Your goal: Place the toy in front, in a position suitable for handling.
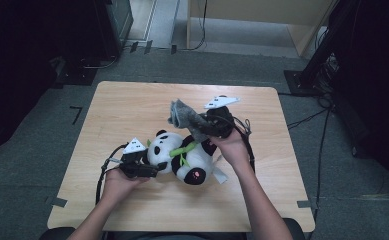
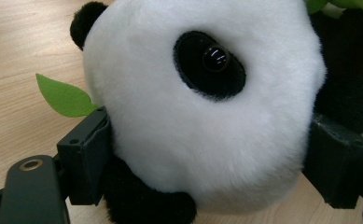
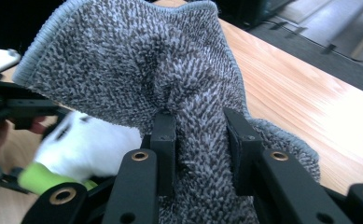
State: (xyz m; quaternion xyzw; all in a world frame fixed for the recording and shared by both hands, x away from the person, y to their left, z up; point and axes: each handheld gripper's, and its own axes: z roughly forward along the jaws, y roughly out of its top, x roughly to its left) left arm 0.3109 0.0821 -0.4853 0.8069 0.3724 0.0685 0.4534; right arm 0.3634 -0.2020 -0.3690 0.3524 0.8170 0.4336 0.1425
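1. Your left gripper (image 2: 207, 163) has the toy panda's (image 1: 184, 156) white head squeezed between both jaws.
2. The panda lies near the middle of the wooden table (image 1: 132, 107), green leaf (image 2: 63, 96) poking out beside its head.
3. Your right gripper (image 3: 198, 135) pinches a grey cloth (image 3: 137, 70), held bunched up just above the panda.

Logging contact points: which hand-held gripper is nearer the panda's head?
Left. The left hand-held gripper clamps the panda's head; the right hand-held gripper holds a grey cloth above the panda's body.
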